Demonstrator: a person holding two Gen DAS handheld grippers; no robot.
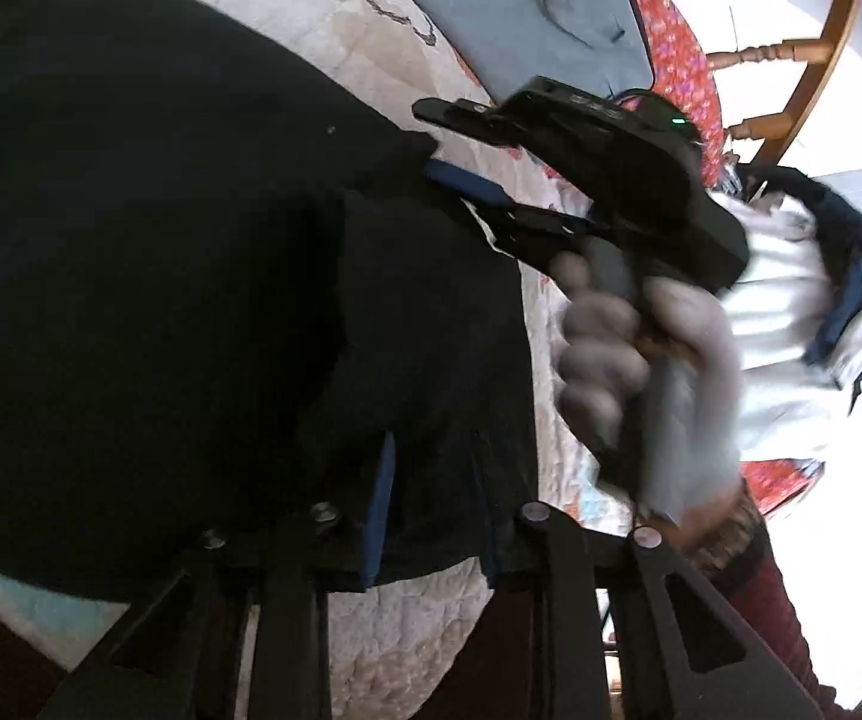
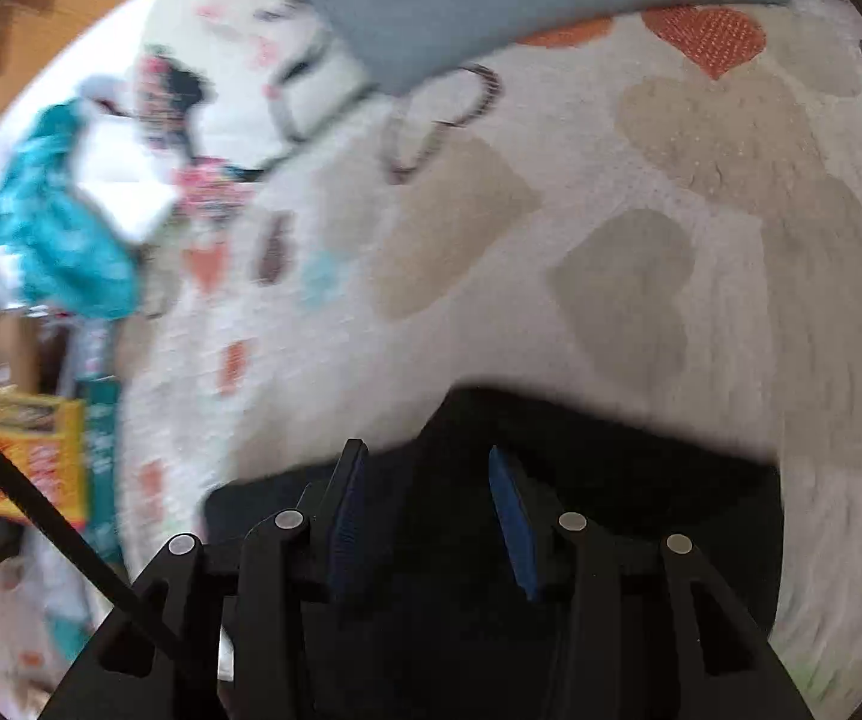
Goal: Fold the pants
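Under both grippers, blurred black pants (image 1: pixel 161 300).

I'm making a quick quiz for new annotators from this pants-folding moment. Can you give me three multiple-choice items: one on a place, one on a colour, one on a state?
1. Where do the pants lie?
A. on a heart-print quilt
B. on a wooden floor
C. in a basket

2. What colour are the pants?
A. red
B. black
C. white

3. How does the right claw stand?
A. shut on a chair
B. open over the black fabric
C. out of sight

Answers:
1 A: the quilt shows around the fabric.
2 B: the fabric is uniformly dark.
3 B: a clear gap parts its blue pads.
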